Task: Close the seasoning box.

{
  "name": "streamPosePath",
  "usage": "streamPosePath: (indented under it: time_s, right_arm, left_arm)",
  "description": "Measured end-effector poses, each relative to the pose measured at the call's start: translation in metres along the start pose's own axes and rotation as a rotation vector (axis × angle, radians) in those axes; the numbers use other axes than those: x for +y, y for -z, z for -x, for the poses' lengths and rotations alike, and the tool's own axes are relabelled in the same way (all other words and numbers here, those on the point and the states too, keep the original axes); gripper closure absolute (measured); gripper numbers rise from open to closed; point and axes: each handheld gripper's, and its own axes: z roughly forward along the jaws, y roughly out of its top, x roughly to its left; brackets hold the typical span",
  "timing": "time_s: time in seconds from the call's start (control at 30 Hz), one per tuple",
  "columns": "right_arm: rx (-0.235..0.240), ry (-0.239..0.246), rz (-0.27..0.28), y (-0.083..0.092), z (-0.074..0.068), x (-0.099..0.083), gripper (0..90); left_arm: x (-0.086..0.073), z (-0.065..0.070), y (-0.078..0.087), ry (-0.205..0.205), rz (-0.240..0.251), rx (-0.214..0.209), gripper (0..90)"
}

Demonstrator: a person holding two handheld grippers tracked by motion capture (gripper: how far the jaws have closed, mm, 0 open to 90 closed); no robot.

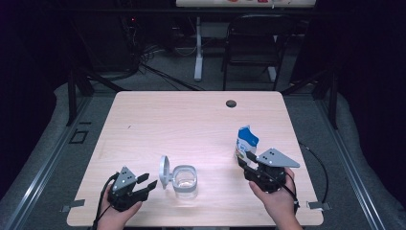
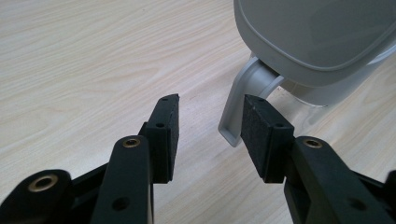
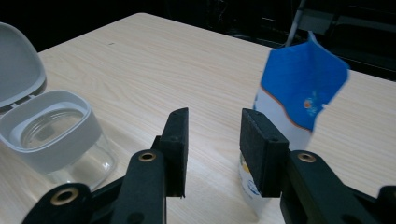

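Here, at lower right of the high view, the right gripper (image 1: 247, 162) is reaching for the blue-and-white carton (image 1: 246, 142), fingers apart and gripping nothing. The left gripper (image 1: 146, 182), also open, is waiting beside the lidded glass jar (image 1: 184, 181) on the worktop (image 1: 191, 120). Next, seemingly, closing squarely on the carton; its print is unreadable.

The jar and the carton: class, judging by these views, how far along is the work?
Done: the jar stands with its lid flipped open, and nothing shows inside it. In hand: the right gripper is beside the blue-and-white carton, jaws apart, not gripping; the left gripper waits open by the jar's hinge. Probably left: grasping the carton and pouring.
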Motion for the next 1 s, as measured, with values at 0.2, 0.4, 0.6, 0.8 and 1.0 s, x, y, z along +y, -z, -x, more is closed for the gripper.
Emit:
streamPosePath:
  time_s: [0.2,0.4,0.6,0.8,1.0]
  right_arm:
    - [-0.041,-0.018,0.004,0.008,0.012,0.0,63.3]
    - [-0.085,-0.041,-0.003,0.008,0.026,0.001,63.2]
    - [-0.117,-0.069,-0.014,0.002,0.04,0.003,62.1]
    - [-0.119,-0.085,-0.022,-0.007,0.047,0.005,61.7]
    - [-0.121,-0.085,-0.035,-0.02,0.049,0.01,62.3]
  left_arm:
    - [0.0,0.0,0.0,0.001,0.0,0.0,57.3]
    - [0.0,0.0,-0.001,0.006,-0.002,-0.001,57.4]
    - [-0.001,0.0,-0.001,0.008,-0.004,0.0,57.4]
    - [-0.001,-0.001,-0.001,0.008,-0.006,0.0,57.5]
    - [-0.001,-0.002,-0.002,0.01,-0.004,0.001,57.7]
